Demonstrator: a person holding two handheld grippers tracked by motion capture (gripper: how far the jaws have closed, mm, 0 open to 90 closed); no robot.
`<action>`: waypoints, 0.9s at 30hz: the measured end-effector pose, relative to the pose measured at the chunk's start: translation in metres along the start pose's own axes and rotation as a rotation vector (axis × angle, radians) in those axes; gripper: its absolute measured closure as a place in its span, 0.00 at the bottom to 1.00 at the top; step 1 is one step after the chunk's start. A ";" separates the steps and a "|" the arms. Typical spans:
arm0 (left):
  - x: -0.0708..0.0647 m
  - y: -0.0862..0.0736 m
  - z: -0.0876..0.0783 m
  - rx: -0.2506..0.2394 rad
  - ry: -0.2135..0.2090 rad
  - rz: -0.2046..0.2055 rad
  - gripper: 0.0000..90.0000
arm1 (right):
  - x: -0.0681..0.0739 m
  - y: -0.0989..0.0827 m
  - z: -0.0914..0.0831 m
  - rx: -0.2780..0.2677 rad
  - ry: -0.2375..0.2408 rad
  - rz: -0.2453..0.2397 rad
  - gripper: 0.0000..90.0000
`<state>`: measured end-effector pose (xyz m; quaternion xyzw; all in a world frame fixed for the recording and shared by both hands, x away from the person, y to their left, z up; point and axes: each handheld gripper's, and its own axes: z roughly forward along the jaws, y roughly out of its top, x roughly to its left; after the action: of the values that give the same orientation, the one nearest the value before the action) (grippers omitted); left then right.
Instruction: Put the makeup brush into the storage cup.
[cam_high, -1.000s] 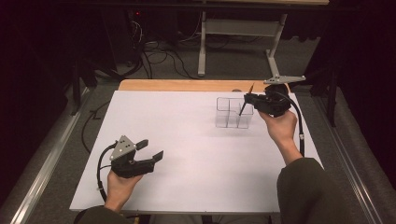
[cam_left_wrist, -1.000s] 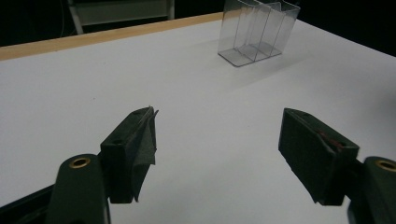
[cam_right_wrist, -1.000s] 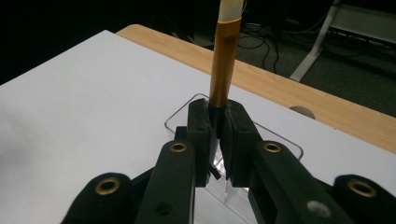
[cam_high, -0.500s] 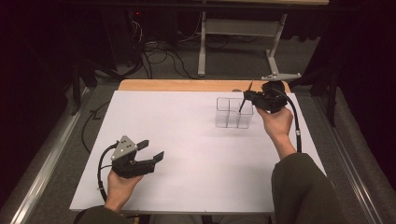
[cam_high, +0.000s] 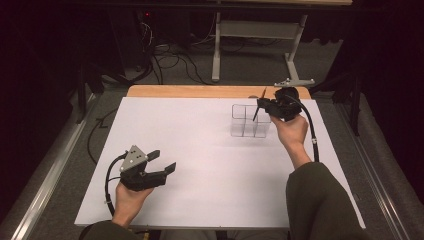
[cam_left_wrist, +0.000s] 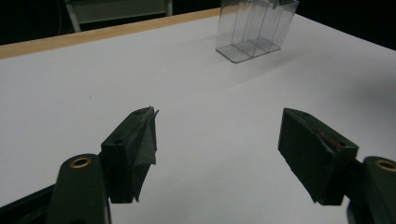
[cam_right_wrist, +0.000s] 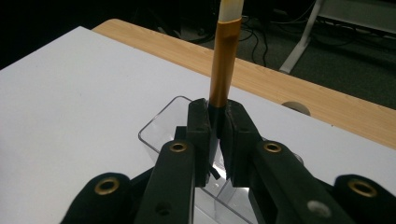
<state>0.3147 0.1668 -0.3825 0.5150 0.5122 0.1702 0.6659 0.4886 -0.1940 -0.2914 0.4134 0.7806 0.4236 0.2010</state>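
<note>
At the far right of the white worktop (cam_high: 200, 150), the right gripper (cam_high: 261, 104) has its jaws clamped tight on a slim orange-brown pen (cam_right_wrist: 225, 60) with a pale tip. The pen stands nearly upright, and its lower end is hidden between the jaws, right above the clear plastic organizer (cam_high: 250, 120). The organizer, split into compartments, stands near the worktop's wooden far edge (cam_high: 200, 91). At the near left, well apart from it, the left gripper (cam_high: 165, 161) hovers over the bare worktop with its jaws spread wide and nothing between them.
</note>
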 end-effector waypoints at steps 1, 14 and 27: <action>0.000 0.000 0.000 -0.002 0.000 -0.003 0.31 | 0.000 0.000 0.001 0.003 -0.001 -0.004 0.94; 0.000 -0.001 0.001 0.001 0.000 -0.001 0.31 | 0.000 -0.003 0.012 0.043 -0.005 -0.004 0.93; -0.001 -0.001 0.001 0.000 -0.001 -0.003 0.32 | 0.003 -0.005 0.020 0.061 0.000 -0.008 0.93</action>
<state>0.3148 0.1658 -0.3828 0.5145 0.5125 0.1690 0.6663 0.4979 -0.1835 -0.3070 0.4162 0.7948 0.3988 0.1901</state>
